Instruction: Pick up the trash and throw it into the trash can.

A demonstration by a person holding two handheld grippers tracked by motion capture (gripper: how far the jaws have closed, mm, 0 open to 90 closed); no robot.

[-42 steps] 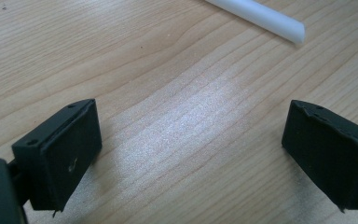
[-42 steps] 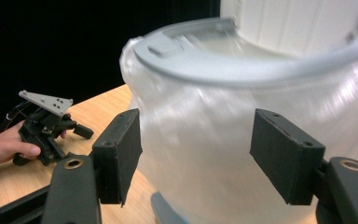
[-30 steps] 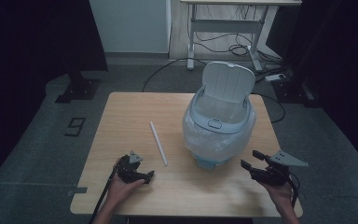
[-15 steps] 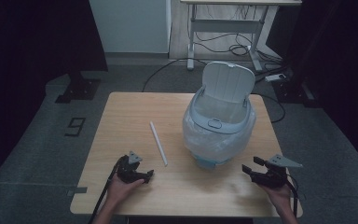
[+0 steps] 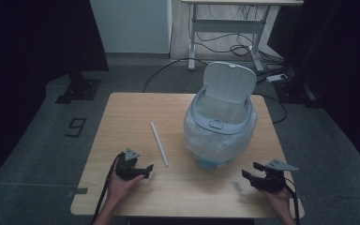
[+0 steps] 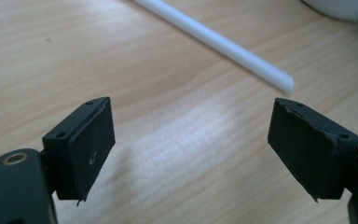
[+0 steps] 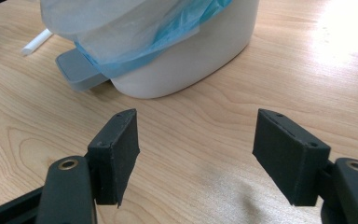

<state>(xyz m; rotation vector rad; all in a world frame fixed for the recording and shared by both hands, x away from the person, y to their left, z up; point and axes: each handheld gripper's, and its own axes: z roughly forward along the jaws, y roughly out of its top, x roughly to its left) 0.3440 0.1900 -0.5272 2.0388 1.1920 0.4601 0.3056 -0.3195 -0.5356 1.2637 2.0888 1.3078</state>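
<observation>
A thin, straight white plastic tube (image 5: 159, 144) lies flat on the pale wooden table (image 5: 136, 108), running lengthwise away from the near edge and slanting slightly, its far end toward the middle of the tabletop and its near end closer to the front. The near end (image 6: 284, 84) is cut square and looks hollow. Just beside it, to the right, stands a small white plastic pedal bin (image 5: 220, 129) lined with a translucent bag that has a blue edge; its hinged lid is tipped up and open, its grey foot pedal (image 7: 77, 70) pointing forward.
</observation>
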